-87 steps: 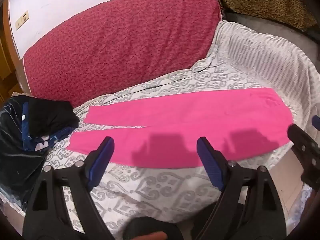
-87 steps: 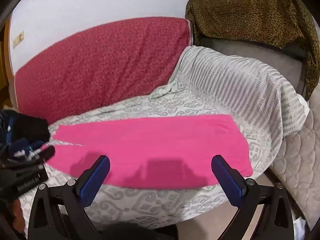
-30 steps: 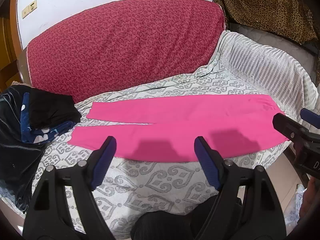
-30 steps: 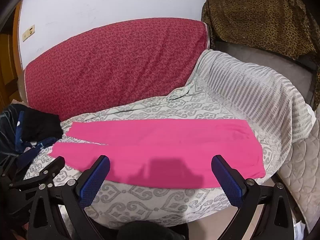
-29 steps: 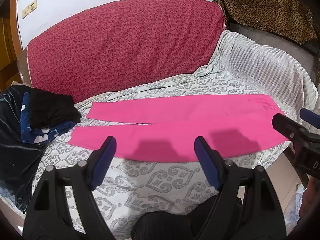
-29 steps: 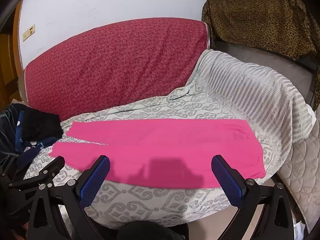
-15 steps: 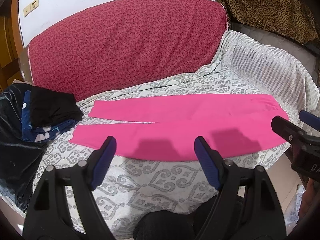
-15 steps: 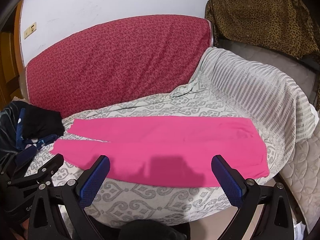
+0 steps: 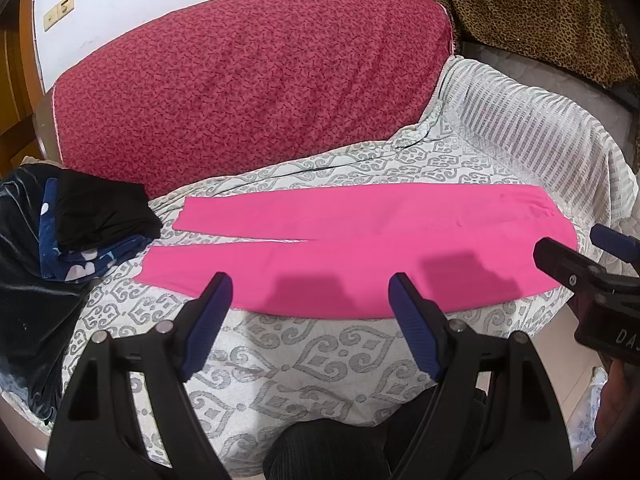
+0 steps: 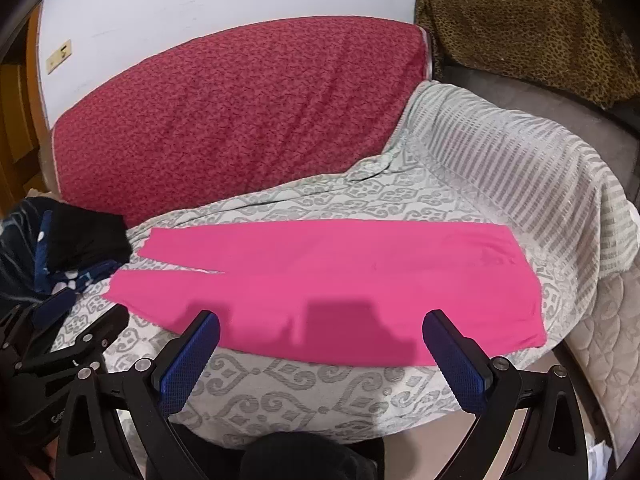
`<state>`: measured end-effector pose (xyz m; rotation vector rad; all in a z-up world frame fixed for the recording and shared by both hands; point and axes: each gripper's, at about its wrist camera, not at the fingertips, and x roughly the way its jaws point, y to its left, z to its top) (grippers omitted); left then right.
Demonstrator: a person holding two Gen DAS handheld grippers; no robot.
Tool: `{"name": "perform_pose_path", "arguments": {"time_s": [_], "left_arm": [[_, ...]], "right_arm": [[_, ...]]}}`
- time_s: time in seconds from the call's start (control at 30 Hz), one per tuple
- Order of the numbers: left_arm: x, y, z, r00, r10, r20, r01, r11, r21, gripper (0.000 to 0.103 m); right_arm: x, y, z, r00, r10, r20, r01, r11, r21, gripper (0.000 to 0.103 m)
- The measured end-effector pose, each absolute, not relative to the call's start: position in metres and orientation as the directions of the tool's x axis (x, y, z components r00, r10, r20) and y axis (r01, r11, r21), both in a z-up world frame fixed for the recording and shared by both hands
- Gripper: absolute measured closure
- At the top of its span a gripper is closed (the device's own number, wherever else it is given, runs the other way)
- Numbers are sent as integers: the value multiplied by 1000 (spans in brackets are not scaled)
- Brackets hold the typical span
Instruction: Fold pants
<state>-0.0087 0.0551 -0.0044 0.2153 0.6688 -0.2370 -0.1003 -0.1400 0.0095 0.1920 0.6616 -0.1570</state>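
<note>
The pink pants (image 9: 360,256) lie flat along the near edge of the bed (image 9: 320,352), legs toward the dark folded clothes (image 9: 92,220) at its left end, while left tongs (image 9: 310,304) and right tongs (image 10: 320,344) hover wide and empty, their handles cut off below.

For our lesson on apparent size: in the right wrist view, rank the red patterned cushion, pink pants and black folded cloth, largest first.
1. red patterned cushion
2. pink pants, nearly as large and nearer, so this order is unsure
3. black folded cloth
</note>
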Motion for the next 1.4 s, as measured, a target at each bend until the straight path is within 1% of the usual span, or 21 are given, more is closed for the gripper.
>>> {"name": "perform_pose_path", "arguments": {"time_s": [0.17,0.43,0.6,0.7,0.77,0.83,0.87,0.9,0.93,1.0,1.03,1.2,1.4], "left_arm": [[-7,52,-6,751,-149,-644,291,949,120,22],[-2,50,-10,742,-144,-655,293,948,124,22],[4,47,-14,732,-137,-667,295,947,130,22],[8,45,-17,723,-133,-678,297,946,130,22],[12,43,-20,716,-131,-685,298,946,131,22],[17,42,-24,708,-126,-695,297,946,130,22],[19,41,-26,703,-125,-700,296,947,128,22],[21,40,-27,698,-124,-705,296,947,126,22],[23,40,-29,694,-126,-709,297,947,123,22],[27,37,-32,686,-129,-716,303,945,120,22],[29,36,-34,683,-130,-719,306,945,120,22],[45,38,-54,639,-123,-759,305,947,103,22],[71,67,-87,585,-83,-807,239,968,74,22]], "right_arm": [[-103,-139,11,796,-88,-599,200,972,123,0],[-105,-151,8,821,-107,-561,243,954,174,0],[-102,-162,3,815,-125,-566,276,943,189,1],[-99,-167,-2,805,-135,-577,282,943,174,4],[-97,-172,-7,797,-135,-588,286,943,171,6],[-95,-179,-14,786,-137,-603,298,938,176,16],[-94,-183,-17,780,-132,-611,303,935,185,17],[-92,-187,-21,776,-123,-618,305,932,198,26],[-91,-193,-26,772,-101,-627,304,926,224,39],[-87,-202,-35,756,-68,-651,303,918,256,48],[-84,-207,-41,745,-57,-665,309,913,267,50],[-85,-231,-63,707,-67,-704,369,884,286,51],[-93,-264,-87,644,-141,-752,480,840,253,51]]}}
